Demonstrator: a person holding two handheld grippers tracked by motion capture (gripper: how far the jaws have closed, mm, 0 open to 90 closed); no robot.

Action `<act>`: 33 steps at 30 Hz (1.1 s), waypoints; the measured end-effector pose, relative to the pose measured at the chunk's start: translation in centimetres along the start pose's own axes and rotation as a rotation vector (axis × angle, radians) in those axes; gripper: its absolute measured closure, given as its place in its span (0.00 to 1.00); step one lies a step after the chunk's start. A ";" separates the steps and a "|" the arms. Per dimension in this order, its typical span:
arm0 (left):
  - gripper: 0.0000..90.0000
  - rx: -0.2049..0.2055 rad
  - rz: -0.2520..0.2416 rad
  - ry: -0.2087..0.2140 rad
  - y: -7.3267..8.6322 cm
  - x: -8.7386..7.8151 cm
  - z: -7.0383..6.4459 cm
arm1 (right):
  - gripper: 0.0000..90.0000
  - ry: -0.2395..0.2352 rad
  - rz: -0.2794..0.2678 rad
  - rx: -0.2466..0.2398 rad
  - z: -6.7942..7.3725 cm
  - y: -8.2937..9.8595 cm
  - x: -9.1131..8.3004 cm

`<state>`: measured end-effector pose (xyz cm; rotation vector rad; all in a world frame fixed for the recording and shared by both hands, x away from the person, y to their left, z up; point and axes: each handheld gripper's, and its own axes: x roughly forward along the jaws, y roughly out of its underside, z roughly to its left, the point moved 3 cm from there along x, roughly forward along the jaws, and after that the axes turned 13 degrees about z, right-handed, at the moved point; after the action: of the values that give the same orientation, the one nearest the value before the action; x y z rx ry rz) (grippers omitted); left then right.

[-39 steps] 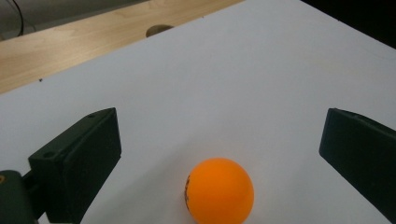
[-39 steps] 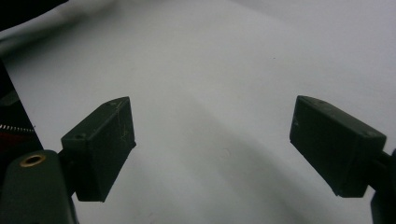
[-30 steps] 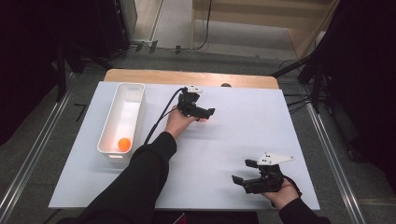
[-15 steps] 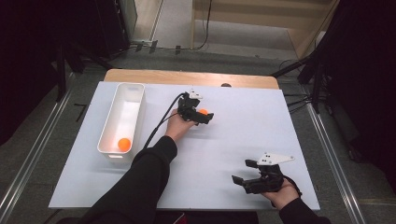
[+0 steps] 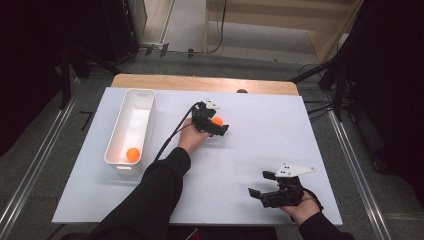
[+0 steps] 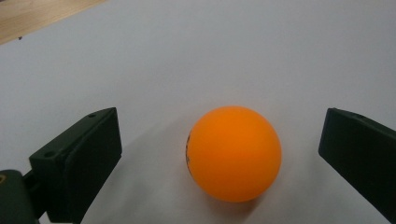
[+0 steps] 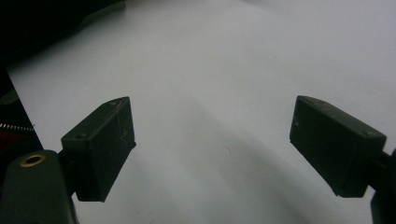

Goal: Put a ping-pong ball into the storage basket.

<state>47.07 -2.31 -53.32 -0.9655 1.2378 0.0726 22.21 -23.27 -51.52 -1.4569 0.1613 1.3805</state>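
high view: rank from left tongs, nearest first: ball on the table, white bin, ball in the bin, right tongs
1. Ball on the table: between the open jaws of the left tongs, mid-table.
2. White bin: to the left, near the table's left edge.
3. Ball in the bin: at the bin's near end.
4. Right tongs: near right corner, farthest.

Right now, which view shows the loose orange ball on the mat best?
The left gripper view: the orange ball sits large and sharp between the open jaws, untouched. The high view shows it small, partly hidden by the left hand-held gripper.
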 end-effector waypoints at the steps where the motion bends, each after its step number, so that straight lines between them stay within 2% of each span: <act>1: 0.00 0.006 0.005 -0.009 0.0 0.0 -0.1 | 0.14 0.001 0.000 0.000 0.0 0.0 0.0; 4: 0.01 0.013 0.036 -0.057 0.0 0.3 -0.3 | 0.14 0.003 0.000 0.001 0.0 0.0 0.0; 10: 0.06 0.025 0.064 -0.105 -0.1 0.5 -0.5 | 0.14 0.001 0.002 0.004 0.1 0.0 0.0; 17: 0.07 0.024 0.064 -0.096 -0.1 0.5 -0.5 | 0.14 0.002 0.000 -0.003 0.0 0.0 0.0; 19: 0.13 0.016 0.063 -0.063 0.0 0.5 -0.5 | 0.14 0.001 -0.001 -0.004 0.1 0.0 0.0; 21: 0.17 -0.001 0.065 -0.050 0.0 0.5 -0.5 | 0.14 0.001 -0.001 -0.004 0.1 0.0 0.0; 26: 0.19 0.001 0.063 -0.045 0.1 0.4 -0.5 | 0.14 0.001 0.003 0.000 0.1 0.0 -0.1; 29: 0.25 0.009 0.056 -0.042 0.2 0.2 -0.7 | 0.14 0.002 0.002 0.004 0.1 0.0 -0.1; 33: 0.35 -0.005 0.040 -0.047 0.3 0.1 -0.7 | 0.14 0.003 0.003 0.001 0.1 0.1 -0.1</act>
<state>46.40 -2.62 -53.56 -0.9382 1.2144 0.1294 22.10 -23.26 -51.48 -1.4583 0.1657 1.3809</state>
